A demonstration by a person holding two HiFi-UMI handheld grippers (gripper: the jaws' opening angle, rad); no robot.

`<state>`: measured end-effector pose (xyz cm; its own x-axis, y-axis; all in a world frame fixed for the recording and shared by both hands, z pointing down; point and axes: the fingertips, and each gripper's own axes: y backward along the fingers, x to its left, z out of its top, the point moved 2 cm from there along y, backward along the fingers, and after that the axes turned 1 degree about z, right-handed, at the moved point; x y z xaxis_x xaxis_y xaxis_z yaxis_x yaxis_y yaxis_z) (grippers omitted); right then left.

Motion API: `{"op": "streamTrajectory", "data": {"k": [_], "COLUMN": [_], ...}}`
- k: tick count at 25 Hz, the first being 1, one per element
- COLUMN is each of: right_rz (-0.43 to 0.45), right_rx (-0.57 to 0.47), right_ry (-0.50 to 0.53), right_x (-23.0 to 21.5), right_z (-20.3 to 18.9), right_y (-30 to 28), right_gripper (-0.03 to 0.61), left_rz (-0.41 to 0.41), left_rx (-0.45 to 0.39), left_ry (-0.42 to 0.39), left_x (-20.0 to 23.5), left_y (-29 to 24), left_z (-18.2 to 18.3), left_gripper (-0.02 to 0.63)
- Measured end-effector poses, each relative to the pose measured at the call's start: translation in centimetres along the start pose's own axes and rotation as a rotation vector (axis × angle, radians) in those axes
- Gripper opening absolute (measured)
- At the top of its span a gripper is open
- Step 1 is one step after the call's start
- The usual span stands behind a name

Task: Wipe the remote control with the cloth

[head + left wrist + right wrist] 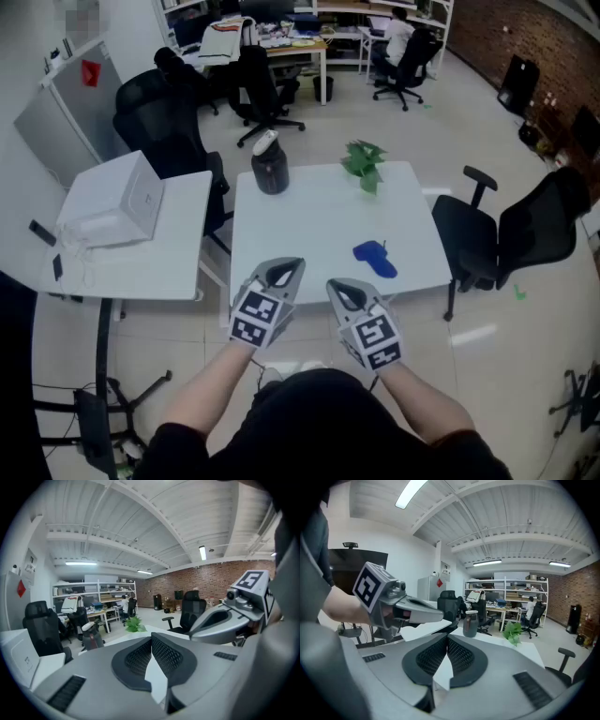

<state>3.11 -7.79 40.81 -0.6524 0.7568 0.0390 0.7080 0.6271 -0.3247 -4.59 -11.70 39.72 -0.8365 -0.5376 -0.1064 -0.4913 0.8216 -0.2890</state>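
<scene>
I have both claws held low in front of me, just short of the near edge of the white bench (309, 220). The left claw (284, 273) is clenched, its 2 ribbed pads pressed flat together with nothing between them (its own view shows only a sliver of bench top below the seam). The right claw (345, 293) is clenched the same way and is also empty. The 2 sit side by side, close but apart, tips pointing out over the bench.

The blue cloth (375, 260) lies crumpled on the bench, on its right half toward the near edge, just beyond the right claw and not touched by it. I cannot make out the remote control in any view.

At the far edge of the bench stand a dark jug (269, 170) with a pale lid, on the left, and a small green plant (364, 165), on the right, well apart from each other and from the cloth.

A second white bench (159, 258) sits to the left, carrying a white box (112, 202). A black office chair (525, 230) stands at the right of the main bench
</scene>
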Motion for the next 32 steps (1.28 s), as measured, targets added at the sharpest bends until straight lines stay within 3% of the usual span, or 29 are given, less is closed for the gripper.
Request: {"op": "streamTrajectory", "data": {"k": [9, 14, 17, 19, 25, 32], "right_rz": [0.028, 0.029, 0.017, 0.004, -0.034, -0.066], "right_rx": [0.036, 0.067, 0.092, 0.102, 0.149, 0.187], "right_ry": [-0.011, -0.017, -0.030, -0.039, -0.093, -0.136], "right_x": [-2.8, -5.3, -7.3, -8.7, -11.4, -13.5], "right_z": [-1.0, -0.5, -0.1, 0.3, 0.9, 0.9], "right_y": [-1.9, -7.3, -11.5, -14.2, -20.4, -24.3], "right_gripper": [0.008, 0.008, 0.008, 0.008, 0.008, 0.008], "left_rz": [0.220, 0.299, 0.306, 0.314, 0.307, 0.247], "left_rx": [0.058, 0.091, 0.119, 0.136, 0.182, 0.261], "left_ry": [-0.018, 0.003, 0.025, 0.039, 0.091, 0.135], "left_x": [10.9, 20.0, 25.6, 29.5, 38.1, 41.0], "left_y": [-4.3, -9.7, -14.1, -17.2, -25.3, -31.5], "left_z": [1.5, 1.4, 1.2, 1.0, -0.4, -3.7], "left_gripper": [0.005, 0.162, 0.252, 0.279, 0.288, 0.288]}}
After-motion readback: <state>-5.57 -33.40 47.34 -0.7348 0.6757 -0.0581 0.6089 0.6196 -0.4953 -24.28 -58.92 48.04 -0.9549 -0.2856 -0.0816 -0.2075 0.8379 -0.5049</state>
